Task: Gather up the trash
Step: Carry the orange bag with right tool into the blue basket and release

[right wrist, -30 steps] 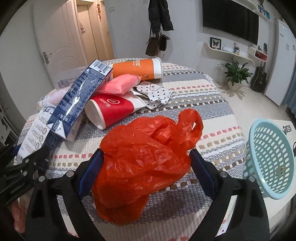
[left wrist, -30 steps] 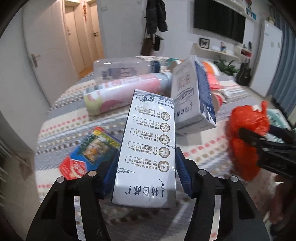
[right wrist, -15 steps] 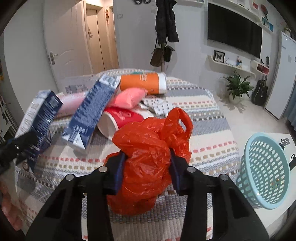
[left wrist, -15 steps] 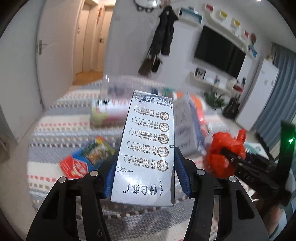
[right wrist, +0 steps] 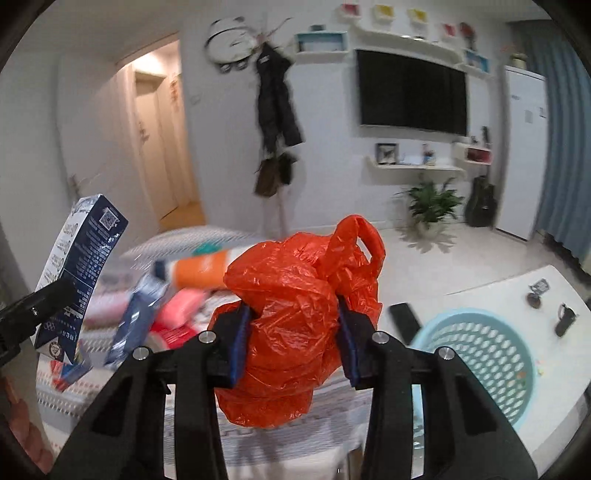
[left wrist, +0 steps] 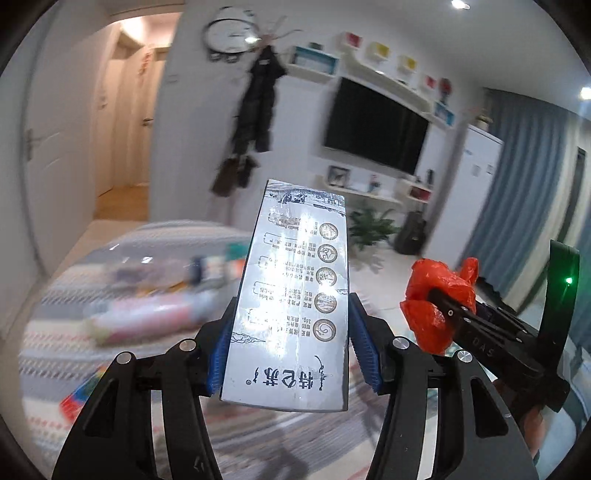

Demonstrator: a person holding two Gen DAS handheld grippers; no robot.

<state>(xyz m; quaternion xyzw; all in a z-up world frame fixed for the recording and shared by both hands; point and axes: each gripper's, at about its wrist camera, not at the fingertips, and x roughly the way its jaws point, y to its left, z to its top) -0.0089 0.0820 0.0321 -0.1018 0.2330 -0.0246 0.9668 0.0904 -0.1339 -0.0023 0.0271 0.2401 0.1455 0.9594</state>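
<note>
carrying both pieces off the table now — my left gripper clamps the carton, my right gripper squeezes the orange bag. next i must reach the basket at lower right — then release.

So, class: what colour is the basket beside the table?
Light turquoise basket, perforated; clearest in the right wrist view.

The room was lit evenly and fairly brightly by ceiling lights, with warmer light seen in the far hallway. Glare was thrown across the near face of the milk carton. The striped table and the litter on it were smeared by motion blur in both views. Straight lines were bent by fisheye distortion, and the corners were darkened.
</note>
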